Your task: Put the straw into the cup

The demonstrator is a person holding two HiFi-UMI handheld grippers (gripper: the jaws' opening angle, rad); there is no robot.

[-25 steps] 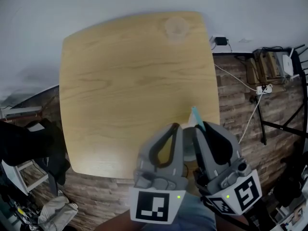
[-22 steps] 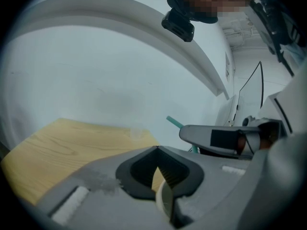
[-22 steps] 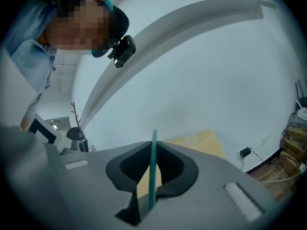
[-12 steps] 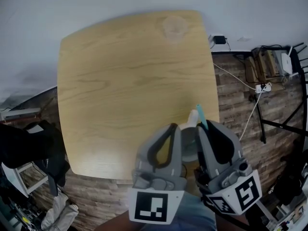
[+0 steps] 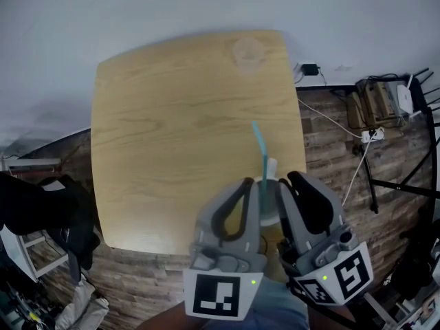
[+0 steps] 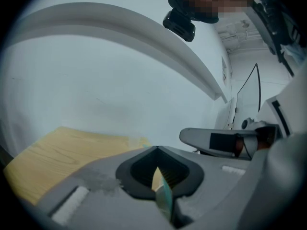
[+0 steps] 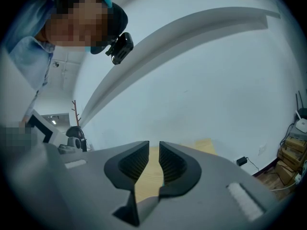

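A clear plastic cup [image 5: 249, 52] stands near the far right corner of the wooden table [image 5: 172, 136]. A teal straw [image 5: 260, 150] juts forward from between the two grippers, over the table's near right part. My left gripper [image 5: 256, 182] is shut on the straw; in the left gripper view the straw [image 6: 164, 195] is pinched between the jaws of the left gripper [image 6: 157, 150]. A white piece [image 5: 272, 168] sits beside the straw's lower end. My right gripper [image 5: 287, 179] is close alongside. In the right gripper view the right gripper [image 7: 154, 145] shows a narrow gap with only table seen through it.
Cables, a power strip [image 5: 371, 128] and cardboard boxes [image 5: 378, 98] lie on the wood floor right of the table. Dark clothing and a stool [image 5: 41, 212] are at the left. A white wall [image 5: 206, 5] runs behind the table's far edge.
The straw showed only as a short tip at the right gripper; now a long length juts forward and left over the table. Both grippers stayed near the table's front edge.
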